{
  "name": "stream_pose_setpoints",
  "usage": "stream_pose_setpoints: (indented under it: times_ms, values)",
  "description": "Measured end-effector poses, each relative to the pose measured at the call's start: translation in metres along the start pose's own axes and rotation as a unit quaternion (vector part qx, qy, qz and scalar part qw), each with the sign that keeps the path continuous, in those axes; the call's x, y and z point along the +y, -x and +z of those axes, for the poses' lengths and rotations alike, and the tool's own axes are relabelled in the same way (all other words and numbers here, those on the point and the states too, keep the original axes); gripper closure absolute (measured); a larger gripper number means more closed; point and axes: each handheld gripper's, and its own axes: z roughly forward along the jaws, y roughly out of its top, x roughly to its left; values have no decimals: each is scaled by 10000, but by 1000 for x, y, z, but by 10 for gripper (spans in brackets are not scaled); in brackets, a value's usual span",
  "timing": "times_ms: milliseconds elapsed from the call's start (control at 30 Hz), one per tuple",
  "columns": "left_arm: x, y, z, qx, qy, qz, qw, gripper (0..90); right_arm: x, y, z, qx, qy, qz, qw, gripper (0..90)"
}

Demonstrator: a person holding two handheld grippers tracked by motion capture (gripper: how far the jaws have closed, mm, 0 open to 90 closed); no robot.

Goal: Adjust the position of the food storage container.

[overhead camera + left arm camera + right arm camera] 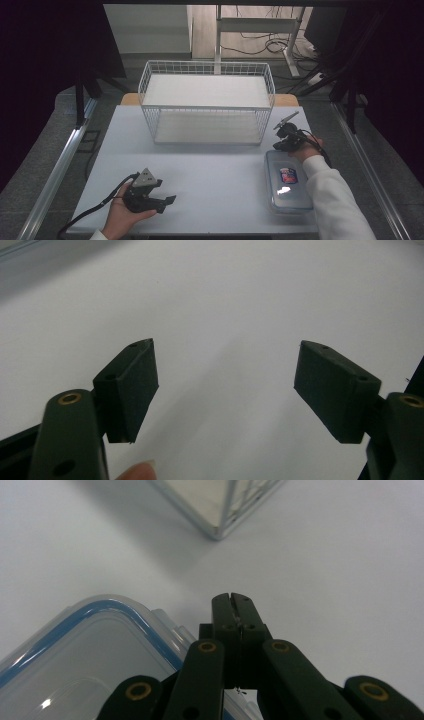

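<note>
The right gripper (pixel 234 597) had its two black jaws pressed flat together, pad against pad, with nothing between them. In its own view the closed tips hung just past the corner of a clear plastic container (pixel 85 645) whose lid carried a blue seal along the rim; whether the jaws touched the lid latch there could not be told. Beyond the tips lay bare white table (pixel 350 565), and at the top of that view stood a lower corner of the wire basket (pixel 220 510).

From the high view the right gripper (pixel 281 145) sat at the far end of the container (pixel 288 181), held by the person's right hand (pixel 305 150) in a white sleeve (pixel 332 202). The container lay flat near the table's right edge, lid on, with a red and blue label showing through it — the print too small to read.

The left gripper (pixel 226 385) stood spread wide, jaws well apart and holding nothing, only plain white table seen between the pads. In the high view it (pixel 165 194) rested in the person's left hand (pixel 122 215) near the front-left of the table (pixel 215 170), well apart from the container, its cable (pixel 95 207) trailing off toward the front edge.

The white wire basket (pixel 207 102) stood at the back of the table, centred.
</note>
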Motion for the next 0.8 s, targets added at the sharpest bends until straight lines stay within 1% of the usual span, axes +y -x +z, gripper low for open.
stream_pose_setpoints:
  times_ms: [67,100,167,200,233,267,300,367,400,433,500,533,567,600,633,733,800]
  values:
    - [0,0,-1,8,10,4,10000,255,-1,-1,-2,-38,36,2,10000,890]
    - [0,0,-1,15,13,3,10000,254,-4,-2,-8,-156,192,89,9997,889]
    - [0,0,-2,31,15,12,10000,254,-10,-1,-20,-277,394,235,9986,889]
    - [0,0,-2,31,15,12,10000,254,-10,-1,-20,-277,394,235,9986,889]
    - [-1,0,-2,34,6,23,10000,254,-19,1,-35,-449,523,386,9969,889]
    - [-1,0,-2,34,6,23,10000,254,-19,1,-35,-449,523,386,9969,889]
    - [-1,1,-2,30,-3,26,10000,254,-32,5,-50,-591,656,567,9945,889]
    - [-1,1,-1,21,-2,21,10000,254,-46,9,-62,-762,737,736,9916,889]
    - [-1,1,-1,15,7,12,10000,254,-53,11,-66,-798,738,812,9908,889]
    - [-1,1,-1,15,7,12,10000,254,-53,11,-66,-798,738,812,9908,889]
    - [0,1,-1,19,16,-4,10000,254,-68,12,-73,-849,652,980,9894,889]
    - [0,1,-1,17,18,-17,10000,255,-79,13,-75,-858,541,1061,9892,889]
    - [0,1,-1,15,20,-24,10000,255,-79,13,-75,-858,541,1061,9892,889]
    - [1,0,0,7,27,-50,10000,256,-87,12,-72,-812,348,1121,9898,889]
    - [1,0,0,7,27,-50,10000,256,-90,11,-70,-786,281,1120,9902,889]
    - [1,0,0,-11,29,-76,10000,257,-95,6,-61,-695,-37,1105,9914,889]
    - [1,0,1,-5,25,-80,10000,257,-95,3,-56,-619,-139,1083,9921,889]
